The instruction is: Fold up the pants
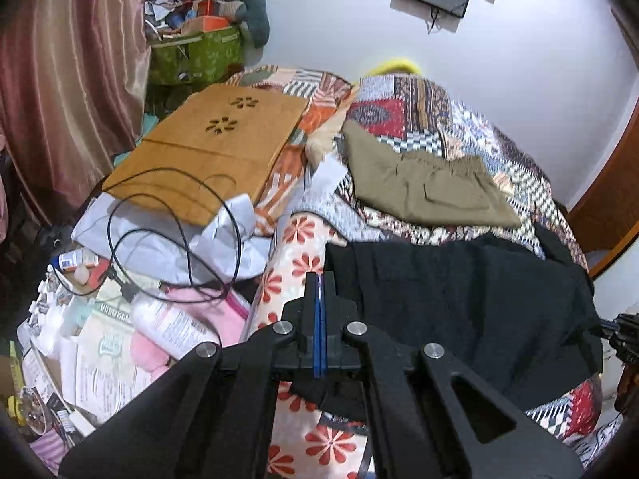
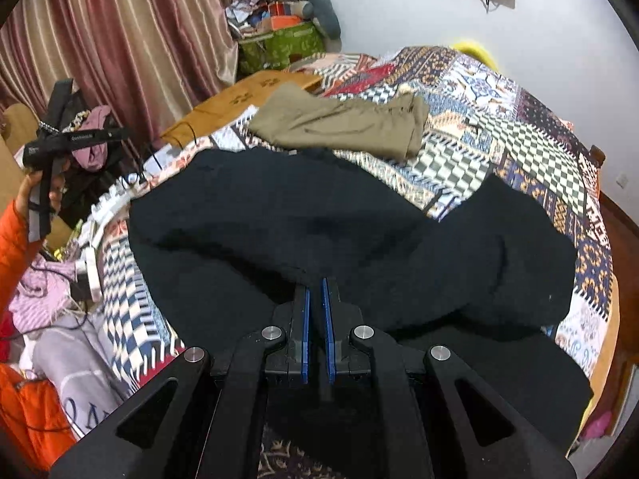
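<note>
Black pants [image 1: 459, 299] lie spread on the patchwork bedspread [image 1: 459, 127]. In the left wrist view my left gripper [image 1: 319, 279] is shut, pinching the pants' near left edge, with black cloth hanging below its fingers. In the right wrist view the black pants [image 2: 279, 219] fill the middle. My right gripper [image 2: 316, 285] is shut on a fold of them, its blue pads a narrow gap apart with black cloth between. The left gripper [image 2: 60, 139] also shows there at the far left, in a hand with an orange sleeve.
Folded khaki pants [image 1: 423, 183] lie further back on the bed, also in the right wrist view [image 2: 339, 123]. A wooden lap board [image 1: 215, 143], a black cable [image 1: 175, 235], papers, a bottle [image 1: 167, 319] and a floral bolster [image 1: 295, 271] crowd the left side. Curtains [image 2: 131, 40] hang left.
</note>
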`<state>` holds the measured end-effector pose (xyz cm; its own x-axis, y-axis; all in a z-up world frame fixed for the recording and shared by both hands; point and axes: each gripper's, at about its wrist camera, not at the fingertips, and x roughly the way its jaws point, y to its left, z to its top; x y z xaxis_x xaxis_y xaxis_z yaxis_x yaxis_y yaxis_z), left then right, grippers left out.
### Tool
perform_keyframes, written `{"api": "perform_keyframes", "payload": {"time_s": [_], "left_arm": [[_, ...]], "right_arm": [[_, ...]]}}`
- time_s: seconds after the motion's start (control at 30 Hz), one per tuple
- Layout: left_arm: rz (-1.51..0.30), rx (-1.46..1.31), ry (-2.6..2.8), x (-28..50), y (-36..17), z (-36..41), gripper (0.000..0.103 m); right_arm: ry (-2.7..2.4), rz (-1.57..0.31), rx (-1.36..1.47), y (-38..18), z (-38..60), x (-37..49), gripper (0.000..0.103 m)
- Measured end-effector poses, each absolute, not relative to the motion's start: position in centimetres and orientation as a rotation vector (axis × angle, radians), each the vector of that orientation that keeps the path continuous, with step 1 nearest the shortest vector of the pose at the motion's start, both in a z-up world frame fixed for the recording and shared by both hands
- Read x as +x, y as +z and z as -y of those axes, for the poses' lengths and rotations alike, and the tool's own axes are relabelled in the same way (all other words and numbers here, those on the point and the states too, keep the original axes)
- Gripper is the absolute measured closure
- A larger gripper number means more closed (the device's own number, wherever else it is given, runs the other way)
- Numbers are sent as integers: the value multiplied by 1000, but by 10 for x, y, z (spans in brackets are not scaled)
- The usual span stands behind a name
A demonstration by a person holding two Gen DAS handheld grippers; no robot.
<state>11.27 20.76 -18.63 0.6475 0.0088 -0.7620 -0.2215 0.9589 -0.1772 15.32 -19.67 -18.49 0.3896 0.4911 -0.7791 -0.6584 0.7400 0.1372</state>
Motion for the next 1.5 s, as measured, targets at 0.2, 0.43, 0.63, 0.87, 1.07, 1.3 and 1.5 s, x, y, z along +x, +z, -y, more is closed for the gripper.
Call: {"api": "perform_keyframes", "payload": {"time_s": [0.2,0.43,0.63,0.87,1.07,1.3,1.5], "left_arm": [[-949,-296,77,113,-210,-194,99],[-1061,-302,23,111,-242,-166,54],[-1096,-299,23,110,-263,-153,54],[-1061,-159,66,112,-253,-138,97],[-986,-108,89,107,-227,-140,97],[-972,-111,116,107,-217,-155,97],[-1079,-126,115,108,-258,-155,97]], "right_arm": [[715,-943,-191,-193,201,151,97],[711,-949,-189,-198,203,148,97],[713,-957,-178,-204,204,147,97],[717,-951,-161,-204,206,145,97],[726,-922,-153,-194,208,141,97],[742,-926,-164,-194,202,135,97],[751,-980,-156,-212,199,134,95]]}}
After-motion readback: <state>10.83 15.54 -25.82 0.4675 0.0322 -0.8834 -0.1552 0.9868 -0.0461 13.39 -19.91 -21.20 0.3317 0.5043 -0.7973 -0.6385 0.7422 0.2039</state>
